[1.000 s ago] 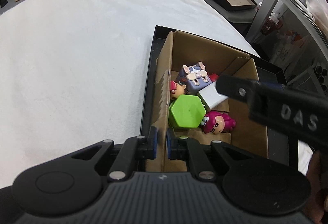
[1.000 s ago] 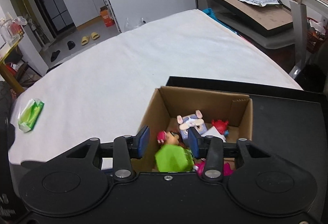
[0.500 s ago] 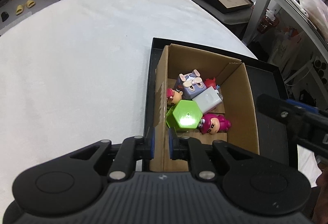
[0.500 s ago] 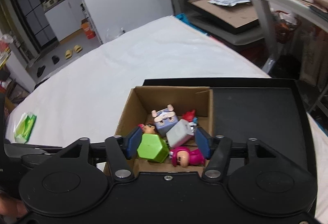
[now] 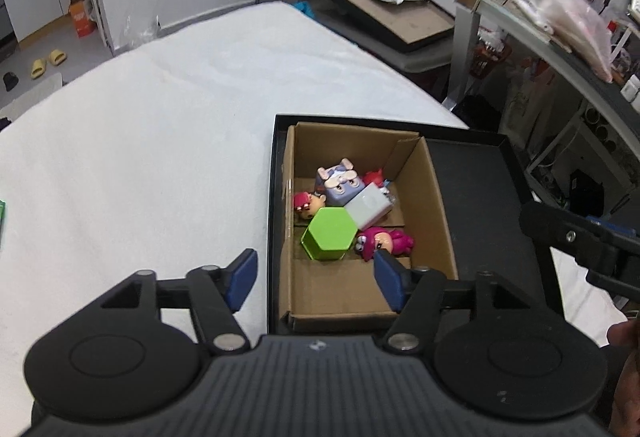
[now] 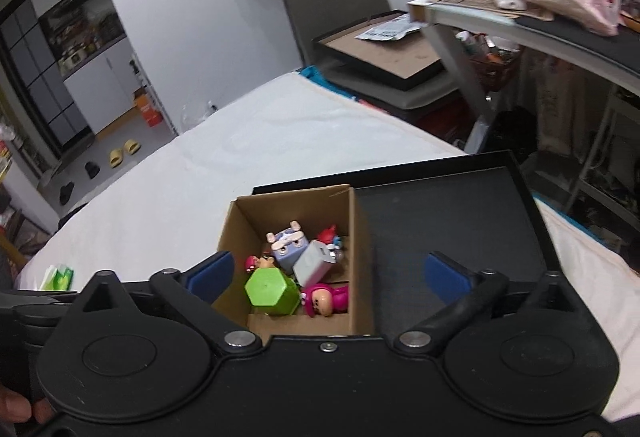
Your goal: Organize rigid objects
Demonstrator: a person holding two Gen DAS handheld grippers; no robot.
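Two views over a cardboard box (image 5: pixel 434 197) of small toys, sitting at the left end of a black tray (image 5: pixel 476 173) on a white tabletop (image 5: pixel 152 141).

Left tongs (image 5: pixel 316 277) hang above the box's near end, spread wide, holding nothing; one blue pad is outside the left box wall, the other over the interior. Right tongs (image 6: pixel 328 273) are also spread wide & empty, raised over the box and the tray beside it.

Inside the box, bunched toward the left & middle: green hexagon (image 5: pixel 330 233), pink figure (image 5: pixel 384 241) touching it, white block (image 5: pixel 368 207), purple rabbit cube (image 5: pixel 340 183), a red-capped figure (image 5: pixel 306 203) against the left wall, a red toy (image 5: pixel 374 177) at the back. All look gathered in, so the sorting seems near done.

Room: the box's near floor & right side are bare; the tray's right half is bare. Box walls are upright w/ a flap at the back right corner, so reaching in probably means going straight down. A green packet (image 6: pixel 60 275) lies far left on the tabletop, well apart.
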